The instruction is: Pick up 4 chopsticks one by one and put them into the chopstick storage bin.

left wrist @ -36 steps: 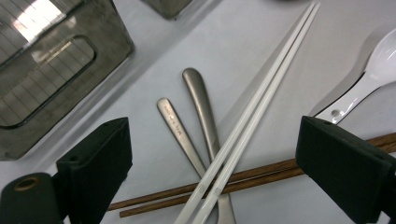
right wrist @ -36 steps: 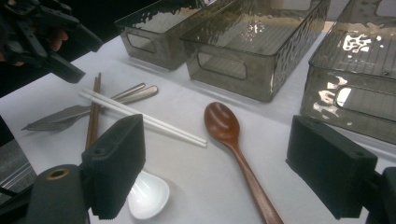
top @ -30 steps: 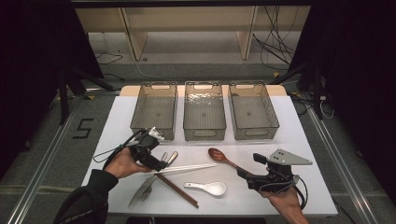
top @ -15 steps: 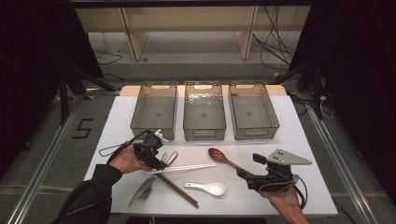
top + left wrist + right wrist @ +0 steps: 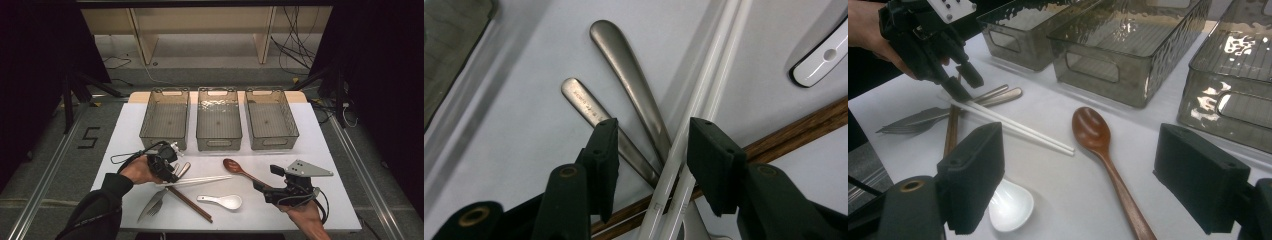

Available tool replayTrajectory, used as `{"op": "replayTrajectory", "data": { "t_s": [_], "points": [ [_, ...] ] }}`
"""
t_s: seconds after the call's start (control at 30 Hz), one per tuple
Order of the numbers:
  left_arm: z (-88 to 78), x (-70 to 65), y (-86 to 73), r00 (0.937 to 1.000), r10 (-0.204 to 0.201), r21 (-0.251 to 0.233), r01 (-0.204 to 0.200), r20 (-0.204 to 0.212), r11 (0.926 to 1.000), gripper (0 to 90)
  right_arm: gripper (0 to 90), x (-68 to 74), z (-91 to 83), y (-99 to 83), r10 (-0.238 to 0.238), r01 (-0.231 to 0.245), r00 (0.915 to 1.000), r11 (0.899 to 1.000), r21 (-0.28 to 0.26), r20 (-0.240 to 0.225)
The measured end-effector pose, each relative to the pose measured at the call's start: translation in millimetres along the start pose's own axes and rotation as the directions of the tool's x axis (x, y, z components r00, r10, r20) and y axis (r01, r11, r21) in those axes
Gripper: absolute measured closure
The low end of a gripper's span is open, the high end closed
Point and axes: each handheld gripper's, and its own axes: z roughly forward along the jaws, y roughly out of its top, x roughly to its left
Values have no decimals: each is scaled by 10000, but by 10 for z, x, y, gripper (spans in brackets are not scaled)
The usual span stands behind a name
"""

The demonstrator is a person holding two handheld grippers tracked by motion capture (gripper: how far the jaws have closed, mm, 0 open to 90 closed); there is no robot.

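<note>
My left gripper (image 5: 167, 170) (image 5: 654, 150) points down into a pile of cutlery. Its jaws have just been closing and stand either side of a pair of white chopsticks (image 5: 704, 95) (image 5: 200, 179) and a metal handle (image 5: 629, 75), with gaps showing beside the pads. A second metal handle (image 5: 584, 102) and dark wooden chopsticks (image 5: 794, 130) (image 5: 190, 204) cross underneath. My right gripper (image 5: 265, 179) (image 5: 1085, 175) is held wide open over the handle of a brown wooden spoon (image 5: 1098, 140) (image 5: 240, 169), holding nothing. A white ceramic spoon (image 5: 222, 201) (image 5: 1008, 205) lies nearby.
Three clear plastic bins (image 5: 165, 120) (image 5: 218, 120) (image 5: 272, 120) stand in a row at the back of the white table (image 5: 325, 150). A metal fork (image 5: 152, 205) lies near the front edge by the left sleeve.
The left gripper has edged in over the cutlery pile and its jaws have narrowed around the white chopsticks. The right hand has stayed put.
</note>
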Motion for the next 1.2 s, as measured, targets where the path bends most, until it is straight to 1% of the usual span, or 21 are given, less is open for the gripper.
{"op": "replayTrajectory", "data": {
  "t_s": [0.13,0.27,0.4,0.43,0.47,0.53,0.63,0.77,0.87,0.93,0.97,1.0,1.1,1.13,1.2],
  "points": [
    [19,-5,9,10000,73,-1,-73,41,10000,569,209,8,3,2,-28,28,10000,10000,19,25],
    [36,-19,22,9995,296,121,-297,68,9995,588,209,10,1,3,-32,32,10000,10000,24,25],
    [59,-37,31,9995,295,154,-298,149,9994,608,210,8,-1,3,-43,43,10000,10000,38,40],
    [64,-38,31,9991,386,220,-390,167,9990,613,210,7,-2,3,-45,45,10000,10000,43,43],
    [73,-45,31,9991,374,219,-379,190,9990,620,211,6,-2,2,-46,46,10000,10000,47,50],
    [89,-52,35,9981,583,355,-590,211,9976,636,211,3,-3,3,-28,28,10000,10000,53,59],
    [98,-60,38,9976,650,384,-658,224,9971,659,211,1,-2,3,-9,9,10000,10000,54,56],
    [117,-73,54,9954,925,625,-939,247,9936,697,212,0,-1,3,-34,33,10000,10000,65,79],
    [115,-75,68,9926,1192,826,-1209,252,9892,722,212,1,1,3,-45,45,10000,10000,73,86],
    [113,-77,71,9922,1220,840,-1239,267,9887,739,212,1,1,3,-49,48,9999,10000,74,88],
    [112,-75,78,9904,1356,883,-1374,255,9866,750,213,1,1,3,-54,53,9999,10000,72,88],
    [112,-75,78,9904,1356,883,-1374,255,9866,756,213,2,1,4,-46,45,9999,10000,79,94],
    [113,-89,81,9882,1523,874,-1532,168,9843,765,213,0,1,3,-46,46,10000,10000,76,87],
    [114,-93,79,9865,1636,887,-1640,118,9825,770,213,0,1,3,-55,54,9999,10000,76,89],
    [115,-97,77,9853,1706,842,-1709,115,9817,779,213,2,1,4,-52,51,9999,10000,82,92]
  ]
}}
